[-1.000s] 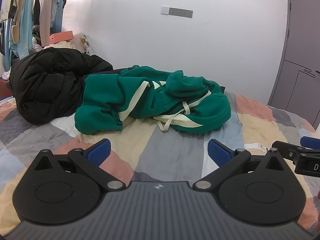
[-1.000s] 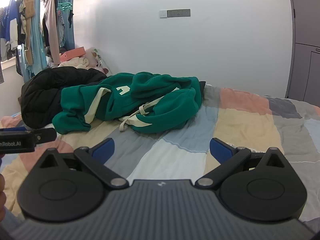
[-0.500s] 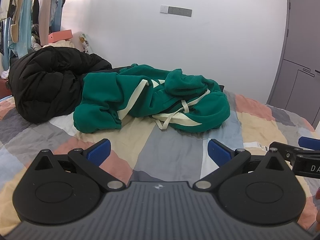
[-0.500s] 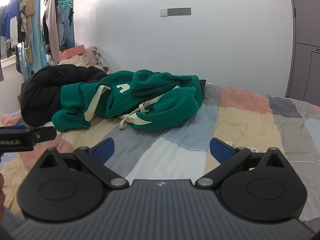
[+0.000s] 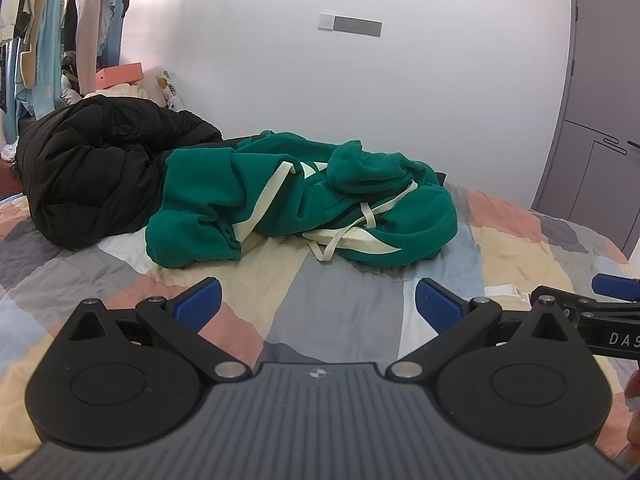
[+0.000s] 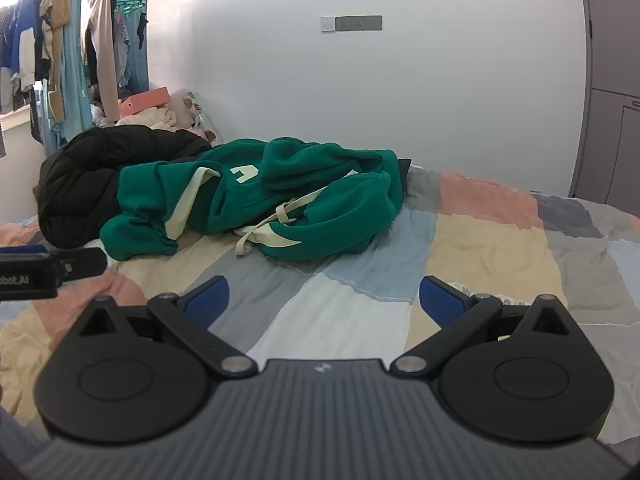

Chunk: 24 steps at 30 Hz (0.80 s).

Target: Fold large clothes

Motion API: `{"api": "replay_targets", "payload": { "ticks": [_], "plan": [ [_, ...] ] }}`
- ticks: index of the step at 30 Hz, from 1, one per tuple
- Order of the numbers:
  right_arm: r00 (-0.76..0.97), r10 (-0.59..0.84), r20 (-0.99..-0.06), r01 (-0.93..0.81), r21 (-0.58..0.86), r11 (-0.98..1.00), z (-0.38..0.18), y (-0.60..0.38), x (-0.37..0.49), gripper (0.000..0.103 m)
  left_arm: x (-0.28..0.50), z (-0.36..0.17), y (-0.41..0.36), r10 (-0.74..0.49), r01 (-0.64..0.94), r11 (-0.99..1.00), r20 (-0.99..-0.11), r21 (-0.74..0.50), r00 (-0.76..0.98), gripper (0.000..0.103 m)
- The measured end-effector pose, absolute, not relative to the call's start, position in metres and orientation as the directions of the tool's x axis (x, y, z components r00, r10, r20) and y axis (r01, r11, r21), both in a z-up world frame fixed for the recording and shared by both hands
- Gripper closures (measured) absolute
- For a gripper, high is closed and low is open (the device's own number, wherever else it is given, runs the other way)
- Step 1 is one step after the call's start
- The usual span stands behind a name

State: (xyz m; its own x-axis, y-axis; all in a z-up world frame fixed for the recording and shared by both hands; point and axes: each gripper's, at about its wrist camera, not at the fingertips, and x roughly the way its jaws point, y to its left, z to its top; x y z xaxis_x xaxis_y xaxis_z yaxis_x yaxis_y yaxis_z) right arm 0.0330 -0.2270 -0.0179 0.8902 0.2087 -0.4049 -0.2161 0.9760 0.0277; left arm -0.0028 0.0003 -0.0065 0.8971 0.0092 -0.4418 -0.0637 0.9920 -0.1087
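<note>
Both grippers, left gripper (image 5: 318, 300) and right gripper (image 6: 324, 298), are sitting wide and empty, aiming at the green hoodie (image 5: 304, 204), lying bunched mid-frame on the bed (image 5: 352, 304), waiting to be grabbed.

Ahead of you, the hoodie (image 5: 304, 204) lies on the quilt (image 5: 352, 292), the puffer jacket (image 5: 92, 172) touching its left side, the wall (image 5: 360, 100) behind both.

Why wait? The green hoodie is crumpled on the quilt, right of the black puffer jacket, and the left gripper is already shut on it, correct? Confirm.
Not quite. The left gripper is open and short of the green hoodie, as the left wrist view shows. The hoodie does lie crumpled on the quilt, right of the black puffer jacket.
</note>
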Motion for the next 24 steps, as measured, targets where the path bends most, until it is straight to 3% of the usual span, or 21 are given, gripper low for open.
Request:
{"api": "replay_targets", "payload": {
  "ticks": [16,24],
  "plan": [
    [0.908,0.198,-0.37,-0.206,0.02,0.978,-0.016,-0.227,0.023,0.0,-0.011,0.001,-0.002,0.026,-0.068,0.994,-0.404,-0.088,0.914,0.0],
    [0.906,0.238,-0.35,-0.205,0.128,0.97,0.015,-0.236,0.042,0.0,0.024,0.041,0.004,0.033,-0.059,0.997,-0.38,-0.058,0.925,0.0]
  ]
}}
